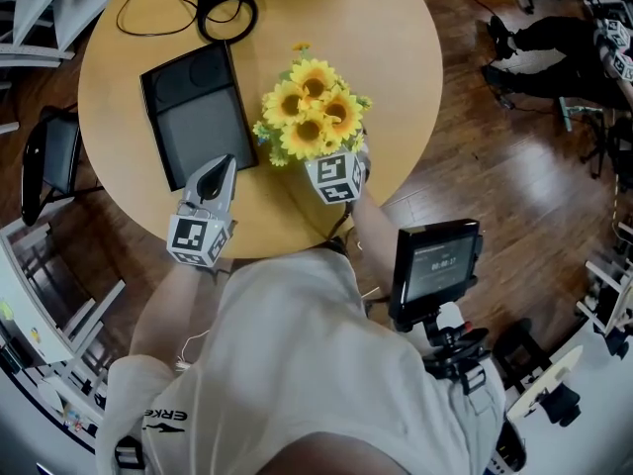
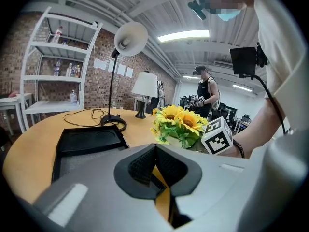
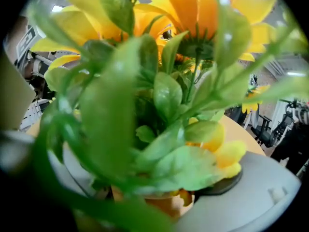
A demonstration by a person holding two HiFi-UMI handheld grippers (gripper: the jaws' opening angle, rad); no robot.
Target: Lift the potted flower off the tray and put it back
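Right gripper (image 3: 159, 199): jaws closed on the pot of the potted flower (image 1: 312, 112), low under the leaves. Judged reason: the pot is the rigid part, while the stems and petals would give. The leaves fill this gripper's view.

Flower position: just right of the tray (image 1: 193, 127), off it, upright over bare table (image 1: 396, 47). I cannot tell whether the pot rests on the wood or hangs just above it.

Left gripper (image 2: 155, 151): jaws together with nothing between them. It sits at the near edge of the tray, pointing across it. It looks parked there, leaving the flower's way to the tray open.

Judgement: lift-off done, return pending. The next move takes the pot left over the tray rim and keeps it upright.
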